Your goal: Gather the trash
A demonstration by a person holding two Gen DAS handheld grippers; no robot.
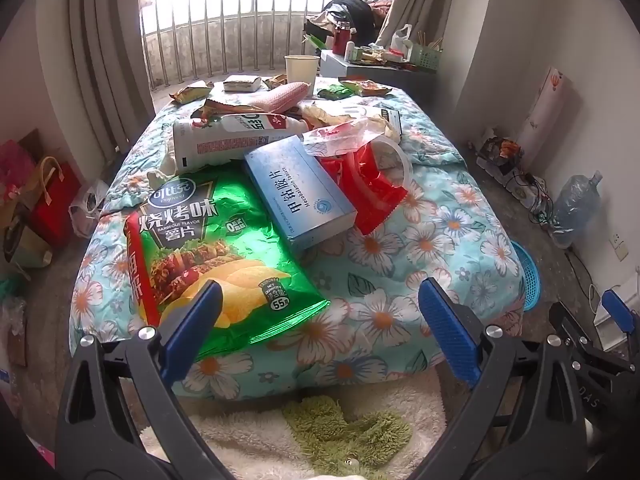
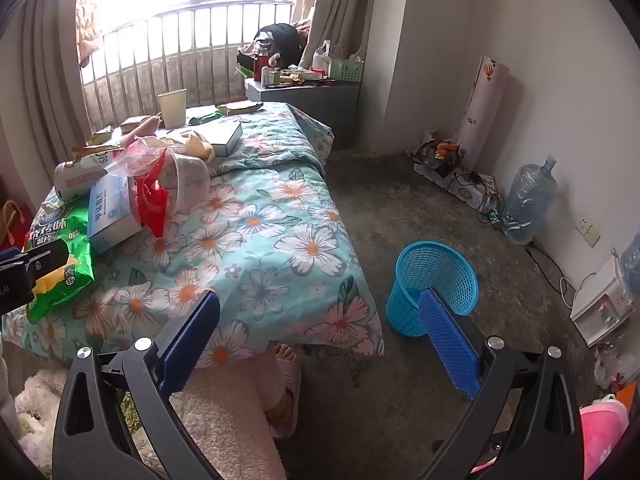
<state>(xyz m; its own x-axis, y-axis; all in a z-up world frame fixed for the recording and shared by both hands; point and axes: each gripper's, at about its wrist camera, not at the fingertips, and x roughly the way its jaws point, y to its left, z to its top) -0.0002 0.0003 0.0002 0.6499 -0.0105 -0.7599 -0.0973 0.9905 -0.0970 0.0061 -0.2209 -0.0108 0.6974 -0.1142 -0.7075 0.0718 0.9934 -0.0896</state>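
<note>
Green foil catches the light on the chip bag [image 1: 208, 256], which lies flat at the near end of the bed [image 1: 400, 292] with a blue medicine box [image 1: 300, 190] resting on its upper edge. Behind these sit a white bottle [image 1: 224, 136] on its side, a red wrapper [image 1: 368, 192], a clear plastic tub [image 1: 394, 156] and more scraps up to a paper cup [image 1: 302, 69].

Both claws are spread wide and hold nothing. The left claw [image 1: 320, 320] hangs just above the near edge of the bed, one pad over the chip bag's lower corner. The right claw [image 2: 320, 328] points off the bed's side toward the blue mesh basket [image 2: 434, 280] on the floor.

Risks, as I judge them: the slick, flat foil may slide out of a pinch, and lifting the bag could tip the box and drag the loose pile onto the floor. The basket leans, so a careless drop may miss it or knock it over.

Soft floral quilting gives under any press. Around it are bare concrete floor, grey curtains, a railed window, a cluttered bedside stand and a water jug [image 2: 528, 204] by the wall.
</note>
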